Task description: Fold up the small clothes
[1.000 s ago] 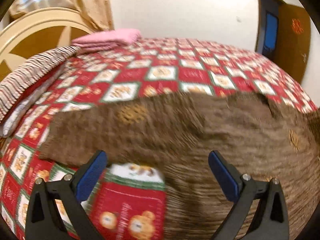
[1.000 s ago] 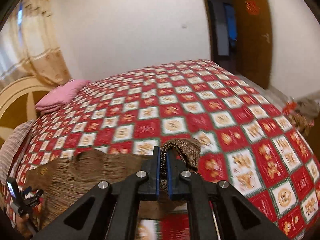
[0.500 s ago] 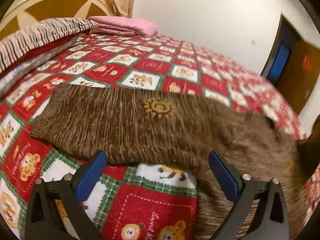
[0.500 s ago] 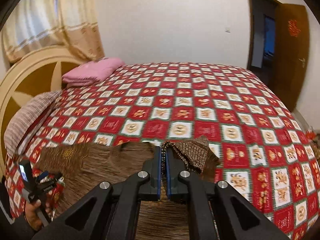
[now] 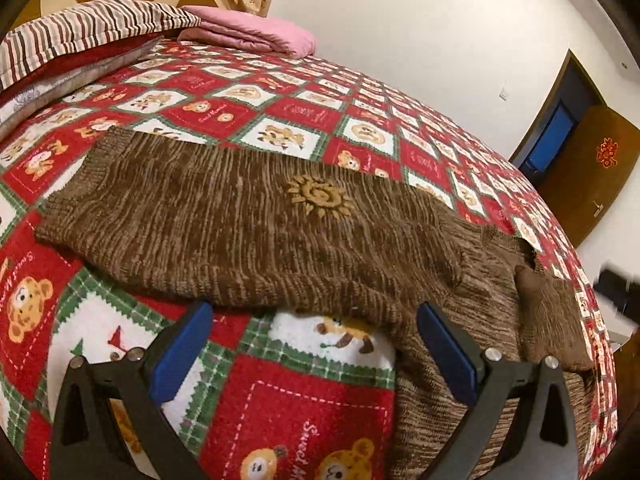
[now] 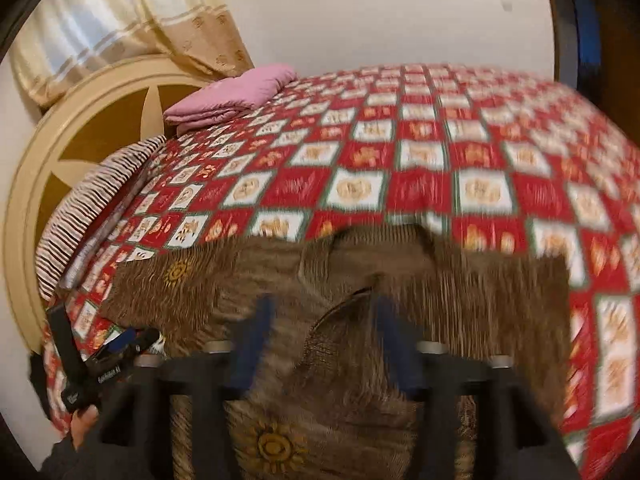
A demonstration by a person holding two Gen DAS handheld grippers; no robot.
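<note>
Ahead of my left gripper (image 5: 312, 344), whose blue-padded fingers (image 5: 182, 350) stand spread wide and hold nothing, the brown sweater (image 5: 248, 232) lies on the bedspread (image 5: 304, 392), one sleeve stretched flat toward the striped pillow (image 5: 80, 32) with its cuff at the far left. It is a ribbed, marled knit, soft and floppy, with a tan sun stitched (image 5: 320, 200) on the sleeve; the bedspread under it is a plush red-and-white check printed with bears. A pink folded blanket (image 5: 256, 36) sits by the headboard. From my right wrist the view is smeared by motion: my right gripper (image 6: 326, 344) hangs over the collar area, fingers (image 6: 250, 344) parted with nothing between them, and the sweater body (image 6: 400, 300) spreads wide across the bed with a second sun (image 6: 272, 444) near the bottom edge. I judge I am at the laying-out stage, no fold made yet. Next I should pinch the left sleeve near its cuff and carry it across the body, keeping the loose knit from bunching
</note>
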